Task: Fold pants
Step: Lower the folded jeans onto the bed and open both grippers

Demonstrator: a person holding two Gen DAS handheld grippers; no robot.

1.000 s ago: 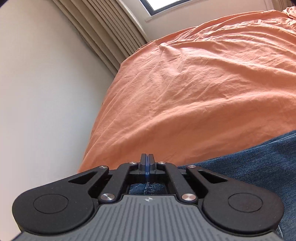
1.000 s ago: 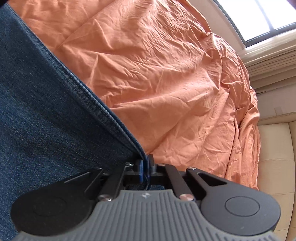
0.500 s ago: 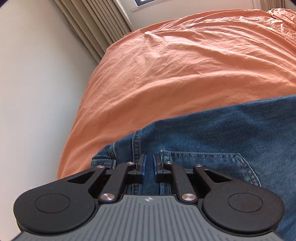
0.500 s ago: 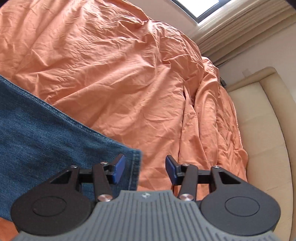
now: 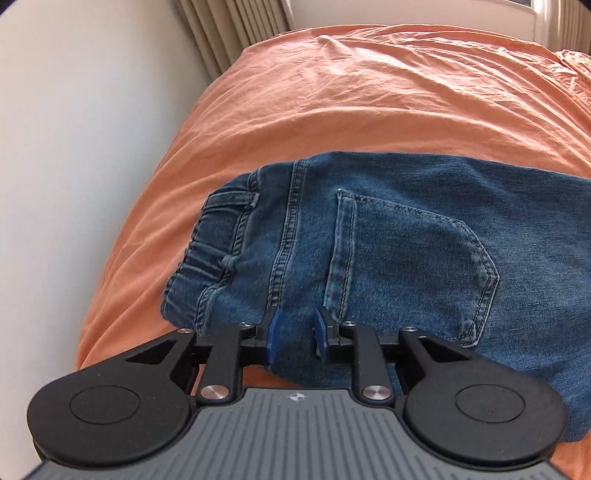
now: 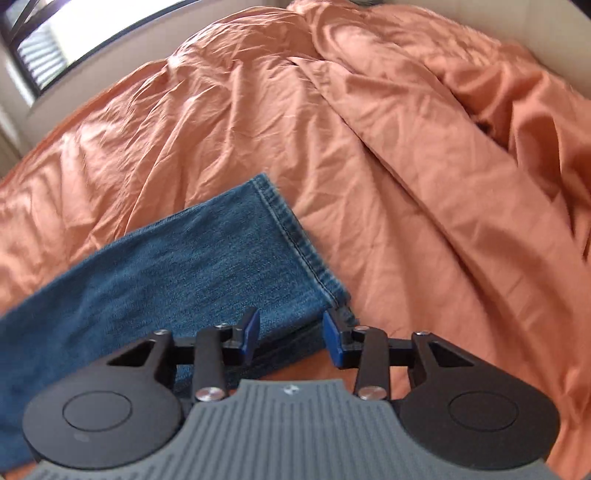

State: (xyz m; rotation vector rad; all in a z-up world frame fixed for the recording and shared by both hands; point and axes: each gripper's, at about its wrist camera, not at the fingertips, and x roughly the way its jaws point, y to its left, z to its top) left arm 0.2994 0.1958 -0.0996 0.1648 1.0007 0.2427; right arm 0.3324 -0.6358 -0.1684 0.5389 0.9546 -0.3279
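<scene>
Blue denim pants point(image 5: 388, 240) lie flat on the orange bed cover point(image 5: 369, 92), back pocket up, with the elastic waistband at the left. My left gripper point(image 5: 296, 334) is open just above the near edge of the seat, with denim showing between its jaws. In the right wrist view the leg end with its stitched hem point(image 6: 295, 236) lies on the cover. My right gripper point(image 6: 291, 334) is open over the near corner of that hem, holding nothing.
A pale wall point(image 5: 74, 147) and pleated curtains point(image 5: 229, 29) run along the bed's left side. A window point(image 6: 55, 33) is at the far end. The cover point(image 6: 443, 147) is bunched in thick folds to the right of the leg end.
Both grippers were shut on the denim a second ago. They have opened, let the pants drop flat on the bed, and pulled back and up.
</scene>
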